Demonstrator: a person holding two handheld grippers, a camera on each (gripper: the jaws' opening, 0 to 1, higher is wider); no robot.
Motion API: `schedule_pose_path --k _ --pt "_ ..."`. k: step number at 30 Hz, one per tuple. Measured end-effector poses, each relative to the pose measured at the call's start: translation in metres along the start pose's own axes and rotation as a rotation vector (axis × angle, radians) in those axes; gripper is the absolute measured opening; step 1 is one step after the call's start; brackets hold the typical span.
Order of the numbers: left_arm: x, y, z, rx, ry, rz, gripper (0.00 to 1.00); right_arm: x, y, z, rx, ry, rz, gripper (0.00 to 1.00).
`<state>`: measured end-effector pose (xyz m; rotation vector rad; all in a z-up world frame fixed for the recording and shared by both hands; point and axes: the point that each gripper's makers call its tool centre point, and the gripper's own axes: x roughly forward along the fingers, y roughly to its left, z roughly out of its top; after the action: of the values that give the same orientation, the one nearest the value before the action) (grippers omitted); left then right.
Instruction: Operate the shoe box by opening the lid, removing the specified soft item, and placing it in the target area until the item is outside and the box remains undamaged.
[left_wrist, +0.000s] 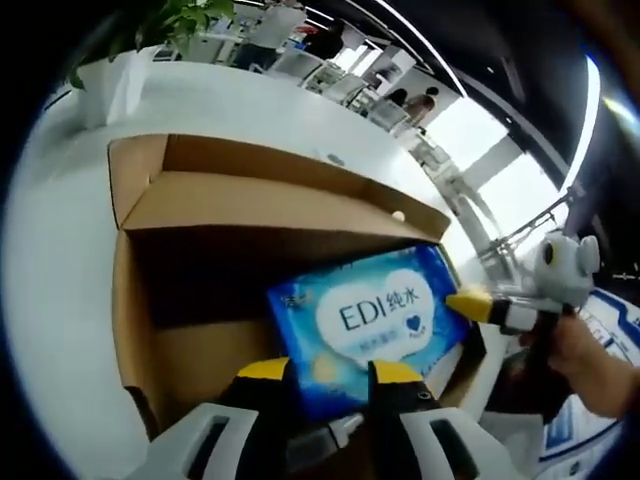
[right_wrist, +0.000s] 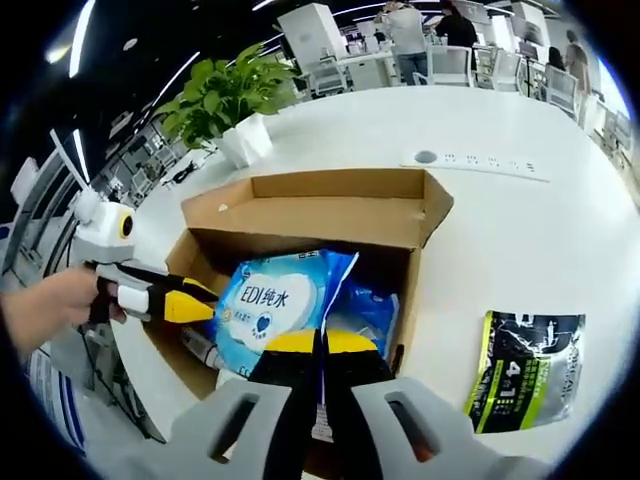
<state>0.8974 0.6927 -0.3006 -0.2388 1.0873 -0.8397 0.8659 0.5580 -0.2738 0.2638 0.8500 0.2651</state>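
Observation:
A brown cardboard shoe box (right_wrist: 300, 210) stands open on the white table, its lid flap (left_wrist: 270, 205) folded back. A blue wipes pack (right_wrist: 275, 300) printed "EDI" leans tilted in the opening. My right gripper (right_wrist: 322, 345) is shut on the pack's thin edge, and its yellow tip (left_wrist: 470, 305) meets the pack's right side in the left gripper view. My left gripper (left_wrist: 330, 372) is open, its jaws in front of the pack's (left_wrist: 380, 315) lower corner. A hand holds it, and its tip (right_wrist: 190, 300) touches the pack's left edge.
A second blue pack (right_wrist: 368, 312) lies deeper in the box. A black and green packet (right_wrist: 525, 370) lies on the table (right_wrist: 520, 240) to the right. A potted plant (right_wrist: 235, 100) and a white power strip (right_wrist: 475, 162) stand behind. People and chairs are at the back.

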Motion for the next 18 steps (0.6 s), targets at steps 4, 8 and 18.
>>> schedule_pose_path --k 4,8,18 --pt "0.0 -0.001 -0.002 0.007 0.002 0.007 0.3 0.003 -0.005 -0.002 0.006 0.005 -0.006 0.0" --pt "0.005 -0.001 -0.001 0.009 0.006 0.007 0.31 0.005 -0.008 -0.002 0.004 0.007 -0.007 0.0" --pt "0.011 0.008 -0.002 0.031 0.017 0.053 0.19 0.006 -0.009 -0.004 0.011 0.011 -0.006 0.0"
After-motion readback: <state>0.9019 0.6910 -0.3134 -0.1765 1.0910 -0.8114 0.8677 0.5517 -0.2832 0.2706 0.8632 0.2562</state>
